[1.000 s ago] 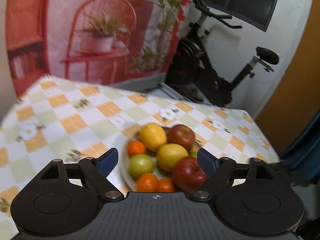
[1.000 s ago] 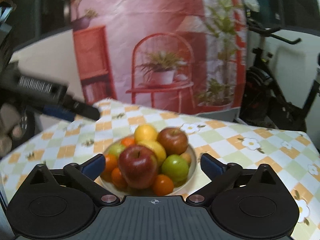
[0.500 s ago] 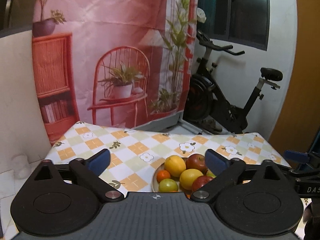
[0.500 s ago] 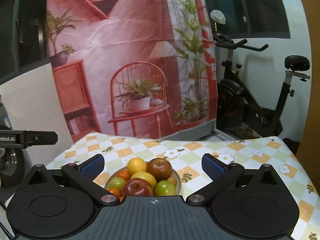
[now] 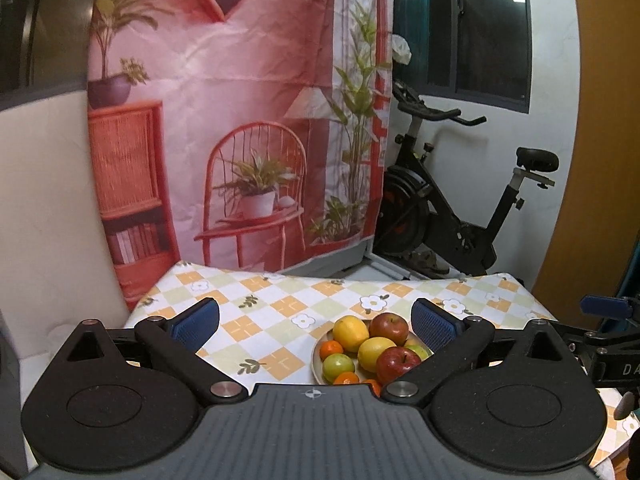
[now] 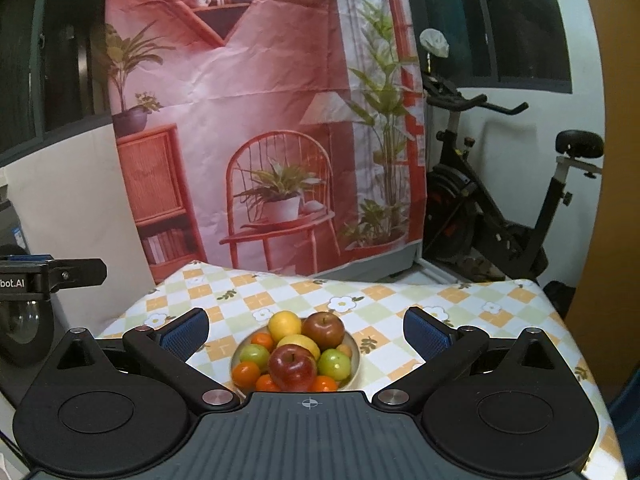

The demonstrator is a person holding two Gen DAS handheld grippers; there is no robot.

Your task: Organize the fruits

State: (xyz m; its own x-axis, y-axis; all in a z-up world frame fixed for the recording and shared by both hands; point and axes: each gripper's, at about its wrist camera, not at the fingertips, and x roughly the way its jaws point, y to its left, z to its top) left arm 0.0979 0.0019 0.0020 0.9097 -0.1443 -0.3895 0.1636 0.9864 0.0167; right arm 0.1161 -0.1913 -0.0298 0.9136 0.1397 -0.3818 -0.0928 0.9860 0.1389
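A beige plate [image 5: 317, 360] [image 6: 357, 354] stands on the checked tablecloth, piled with fruit. The pile holds red apples [image 5: 396, 363] [image 6: 291, 367], yellow citrus [image 5: 350, 332] [image 6: 284, 323], green apples [image 5: 338, 365] [image 6: 334, 363] and small oranges [image 5: 331, 349] [image 6: 245, 373]. My left gripper [image 5: 316, 322] hangs open above and well back from the plate, with nothing between its blue pads. My right gripper [image 6: 306, 330] is likewise open and empty, set back from the plate. Each gripper's tip shows at the edge of the other's view.
The table [image 6: 460, 300] carries a yellow, green and white checked cloth with flowers. Behind it hangs a pink printed backdrop [image 6: 260, 120]. An exercise bike [image 5: 452, 216] stands at the back right beside an orange door [image 5: 600, 160].
Both grippers have drawn back and risen from just over the fruit, so the plate now looks small and far. The left jaws have spread a little wider.
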